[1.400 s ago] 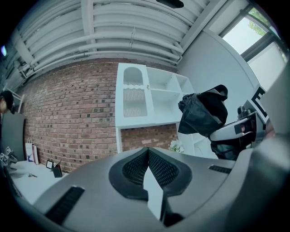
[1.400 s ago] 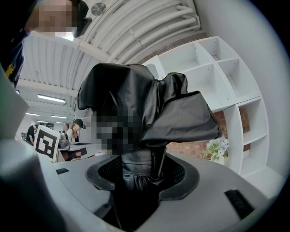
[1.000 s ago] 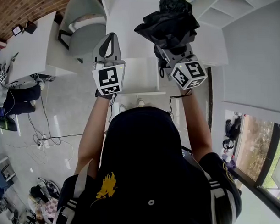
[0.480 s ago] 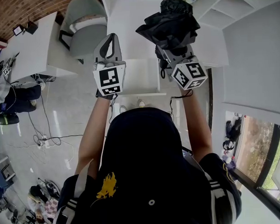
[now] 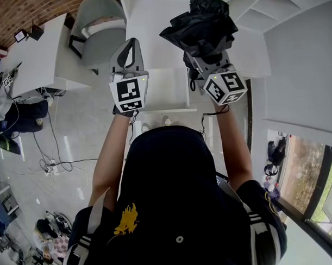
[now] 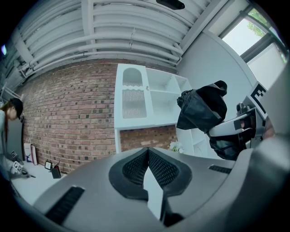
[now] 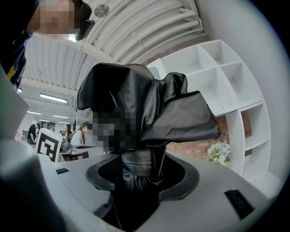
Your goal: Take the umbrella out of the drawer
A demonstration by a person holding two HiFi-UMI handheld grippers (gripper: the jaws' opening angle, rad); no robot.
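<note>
Pinching the umbrella (image 5: 199, 26) low on its folded cloth, the right gripper (image 5: 206, 56) holds it aloft, with its long axis running to 12 o'clock from the fingers. At its 9 o'clock, the left gripper (image 5: 131, 44) is pressed together and empty.

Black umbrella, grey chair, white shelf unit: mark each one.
black umbrella (image 5: 201, 26), head view, bunched canopy fabric.
grey chair (image 5: 100, 50), head view, its shell.
white shelf unit (image 6: 132, 102), left gripper view, slatted left panel.
</note>
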